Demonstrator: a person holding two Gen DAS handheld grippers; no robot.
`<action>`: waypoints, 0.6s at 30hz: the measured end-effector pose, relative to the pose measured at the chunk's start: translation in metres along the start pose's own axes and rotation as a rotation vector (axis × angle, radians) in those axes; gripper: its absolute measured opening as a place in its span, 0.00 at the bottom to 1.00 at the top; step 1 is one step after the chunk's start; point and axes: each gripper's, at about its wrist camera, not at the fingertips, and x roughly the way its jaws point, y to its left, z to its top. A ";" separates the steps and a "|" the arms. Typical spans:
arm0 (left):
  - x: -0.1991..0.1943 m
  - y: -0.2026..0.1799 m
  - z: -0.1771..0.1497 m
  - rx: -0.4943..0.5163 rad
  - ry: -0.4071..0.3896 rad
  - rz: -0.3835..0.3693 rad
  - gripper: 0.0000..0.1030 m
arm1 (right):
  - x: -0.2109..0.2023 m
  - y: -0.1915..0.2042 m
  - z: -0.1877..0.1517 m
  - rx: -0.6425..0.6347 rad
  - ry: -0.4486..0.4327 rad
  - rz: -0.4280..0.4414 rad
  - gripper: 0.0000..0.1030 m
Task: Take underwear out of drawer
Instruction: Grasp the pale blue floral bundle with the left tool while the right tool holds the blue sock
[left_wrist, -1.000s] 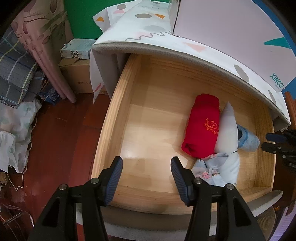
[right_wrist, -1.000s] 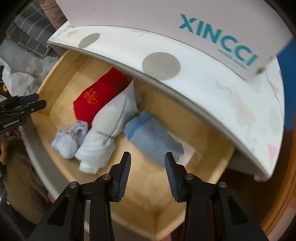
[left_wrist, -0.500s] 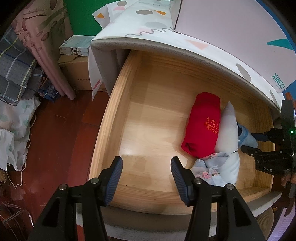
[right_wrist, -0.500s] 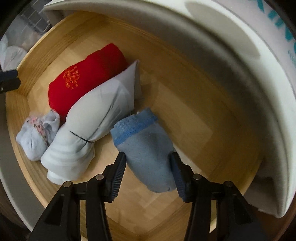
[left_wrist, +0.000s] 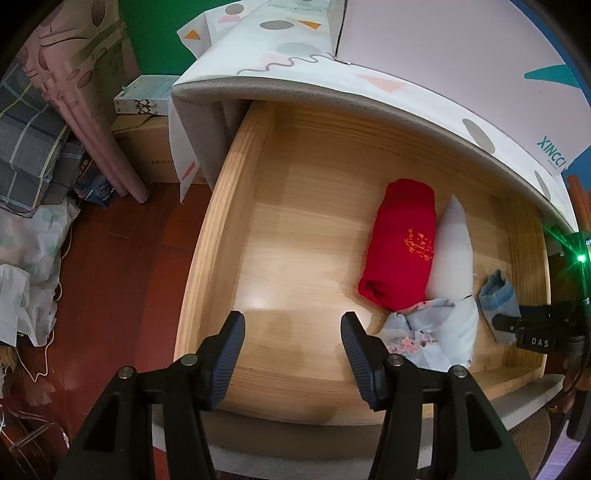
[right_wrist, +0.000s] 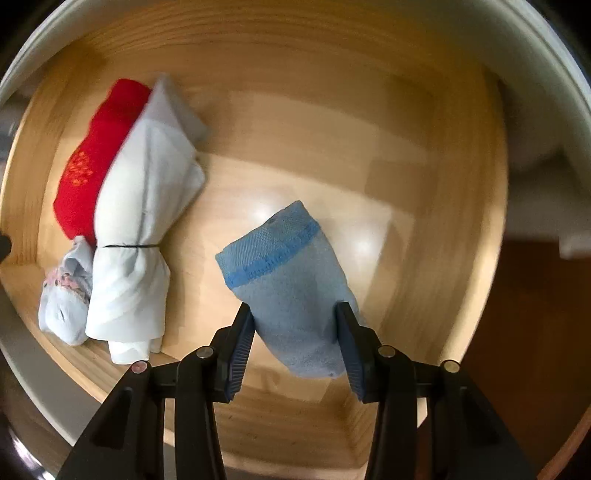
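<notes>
Right gripper (right_wrist: 293, 328) has dropped, closing around blue underwear (right_wrist: 291, 280) (drawer (right_wrist: 369, 92) open).

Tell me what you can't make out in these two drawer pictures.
- Right gripper around the blue underwear, right wrist view: motion blur hides whether the closing pads touch it.
- Same gripper, left wrist view: cut off by the right edge.
- Drawer back: hidden under the patterned top.
</notes>
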 end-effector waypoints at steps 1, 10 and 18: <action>0.000 0.000 0.000 0.000 -0.001 0.001 0.54 | 0.001 -0.001 -0.002 0.022 0.005 -0.002 0.40; -0.001 -0.002 -0.001 0.017 0.003 0.005 0.54 | 0.011 -0.015 -0.031 0.173 0.063 0.011 0.41; 0.004 -0.003 0.000 0.022 0.036 -0.013 0.54 | 0.012 0.002 -0.038 0.137 0.040 -0.006 0.43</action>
